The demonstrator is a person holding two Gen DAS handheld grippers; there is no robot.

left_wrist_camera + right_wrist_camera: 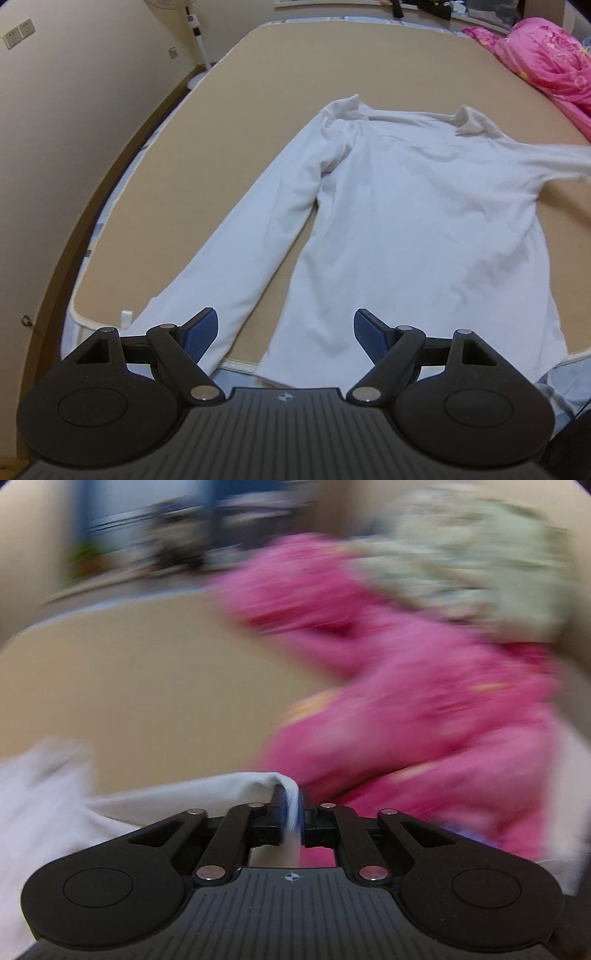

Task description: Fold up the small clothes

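**Shirt flat on bed, right sleeve pinched**

White shirt (406, 206) spread flat on tan bed (184, 184), collar far, hem near. Left gripper (284, 334) spread wide and empty above hem, left sleeve (236, 251) running diagonally just beside it. Right gripper (291, 812) clamped on right sleeve end (236, 786), beside pink bedding (424, 701); blurred view.

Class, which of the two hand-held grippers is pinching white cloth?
The right hand-held gripper: white shirt fabric sits between its pads. The left gapes empty.
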